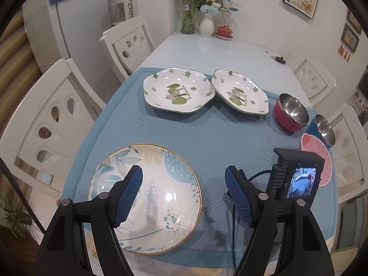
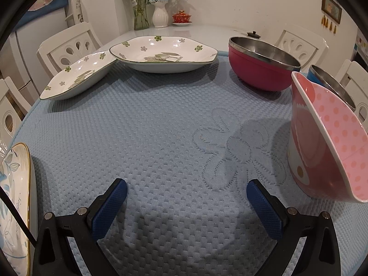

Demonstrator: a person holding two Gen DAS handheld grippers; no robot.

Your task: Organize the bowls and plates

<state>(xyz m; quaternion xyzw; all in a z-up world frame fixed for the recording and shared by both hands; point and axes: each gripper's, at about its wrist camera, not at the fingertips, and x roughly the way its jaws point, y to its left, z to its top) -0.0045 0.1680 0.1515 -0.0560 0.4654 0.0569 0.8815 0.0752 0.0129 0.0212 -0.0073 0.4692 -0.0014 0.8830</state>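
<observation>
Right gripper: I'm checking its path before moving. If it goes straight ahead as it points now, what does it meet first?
The right gripper is open over bare blue mat. Straight ahead the way looks free until the nearer green-flowered plate, though depth is unclear. The pink bowl sits off to the right.

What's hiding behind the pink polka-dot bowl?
Behind the pink polka-dot bowl sits a blue steel-lined bowl. Only its rim and a blue sliver show; the rest is covered.

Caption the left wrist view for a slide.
Open left hand-held gripper above round plate; nothing grasped.
</observation>
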